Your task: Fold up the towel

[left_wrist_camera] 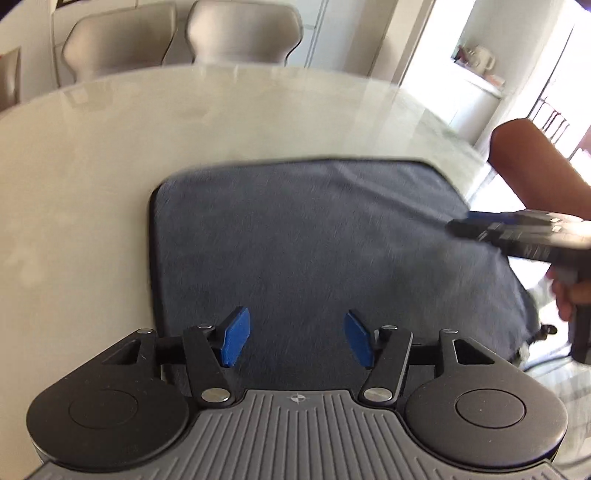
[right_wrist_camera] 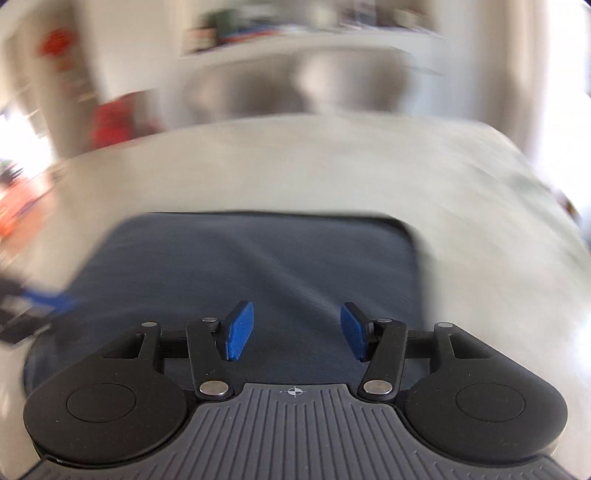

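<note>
Left gripper: the two blue pads are spread wide apart with nothing between them. They sit low in the centre of the left wrist view, above the near part of the towel; contact with the cloth cannot be determined.

Right gripper: its blue fingers are likewise spread, empty, low in the centre of the right wrist view, with the towel behind the gap. This view is heavily motion-blurred.

Towel: a dark blue-grey cloth with a darker bound edge and rounded corners. It lies spread in one layer across the middle of both views. The surface shows a short nap and a few shallow creases running diagonally from the far edge toward the near right. In the left wrist view its right edge reaches the table's edge and appears to droop there.

Table: pale, glossy top, surrounding the towel on its far and left sides.

At the right of the left wrist view, the right gripper's body is seen from the side, held by a hand, with a forearm above it. Two grey chairs stand beyond the table at the upper left.
</note>
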A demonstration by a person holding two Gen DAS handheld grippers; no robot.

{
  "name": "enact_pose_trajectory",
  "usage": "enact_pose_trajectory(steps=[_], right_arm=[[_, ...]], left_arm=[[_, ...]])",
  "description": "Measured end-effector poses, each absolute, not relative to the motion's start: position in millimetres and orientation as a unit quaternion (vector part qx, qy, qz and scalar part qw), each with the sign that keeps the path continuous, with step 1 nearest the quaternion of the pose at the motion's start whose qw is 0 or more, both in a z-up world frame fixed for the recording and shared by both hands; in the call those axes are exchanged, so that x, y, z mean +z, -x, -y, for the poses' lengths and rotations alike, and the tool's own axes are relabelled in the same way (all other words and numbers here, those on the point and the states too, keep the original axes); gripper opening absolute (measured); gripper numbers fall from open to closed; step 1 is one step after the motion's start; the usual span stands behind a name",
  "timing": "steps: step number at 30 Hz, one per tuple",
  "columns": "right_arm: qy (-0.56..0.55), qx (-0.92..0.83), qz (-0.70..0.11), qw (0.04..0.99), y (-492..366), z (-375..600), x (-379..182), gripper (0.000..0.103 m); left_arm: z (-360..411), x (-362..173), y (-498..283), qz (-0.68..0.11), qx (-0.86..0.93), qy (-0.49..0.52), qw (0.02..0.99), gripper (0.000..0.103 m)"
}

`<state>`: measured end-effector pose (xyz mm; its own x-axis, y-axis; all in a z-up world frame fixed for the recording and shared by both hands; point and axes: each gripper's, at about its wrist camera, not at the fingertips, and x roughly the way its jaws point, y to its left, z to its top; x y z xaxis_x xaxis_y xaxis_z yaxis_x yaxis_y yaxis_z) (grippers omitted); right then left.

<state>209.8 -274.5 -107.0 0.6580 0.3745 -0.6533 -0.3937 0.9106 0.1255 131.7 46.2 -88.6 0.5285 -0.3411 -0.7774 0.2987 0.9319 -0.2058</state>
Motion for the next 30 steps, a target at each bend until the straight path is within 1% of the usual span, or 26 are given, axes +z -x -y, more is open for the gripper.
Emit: enact_pose_trajectory(steps=[2, 5, 7, 13, 15, 18, 21, 24, 27, 30], right_arm=[[0.013, 0.243, -0.353, 0.903, -223, 252, -113, 0.056], [0.004, 0.258, -0.371, 0.892, -240, 243, -123, 0.056], [0.002, 0.249, -0.369, 0.895, -239, 254, -126, 0.057], [-0.049, 0.135, -0.367, 0.919, -241, 311, -126, 0.057], [-0.051, 0.1, -0.37, 0.922, -245, 312, -127, 0.058], [-0.061, 0.156, -0.351, 0.921, -247, 296, -123, 0.059], [-0.021, 0.227, -0.354, 0.907, -253, 248, -126, 0.059], [-0.006, 0.255, -0.353, 0.9, -261, 226, -131, 0.059], [-0.015, 0.238, -0.357, 0.903, -266, 238, -133, 0.059], [-0.027, 0.184, -0.361, 0.914, -269, 267, -133, 0.058]], left_arm=[[-37, -90, -147, -0.433, -0.186, 0.027, 0.882, 0.065], [-32, -98, -166, -0.446, -0.173, 0.036, 0.878, 0.065], [-35, -103, -169, -0.451, -0.17, 0.036, 0.875, 0.065], [-52, -102, -156, -0.45, -0.17, -0.006, 0.877, 0.064], [-57, -99, -154, -0.453, -0.164, -0.008, 0.876, 0.065], [-59, -94, -165, -0.441, -0.162, 0.015, 0.882, 0.067], [-48, -93, -183, -0.43, -0.163, 0.013, 0.888, 0.068], [-39, -98, -201, -0.429, -0.165, 0.014, 0.888, 0.068], [-39, -103, -209, -0.433, -0.167, 0.008, 0.886, 0.068], [-44, -104, -207, -0.427, -0.174, -0.008, 0.887, 0.067]])
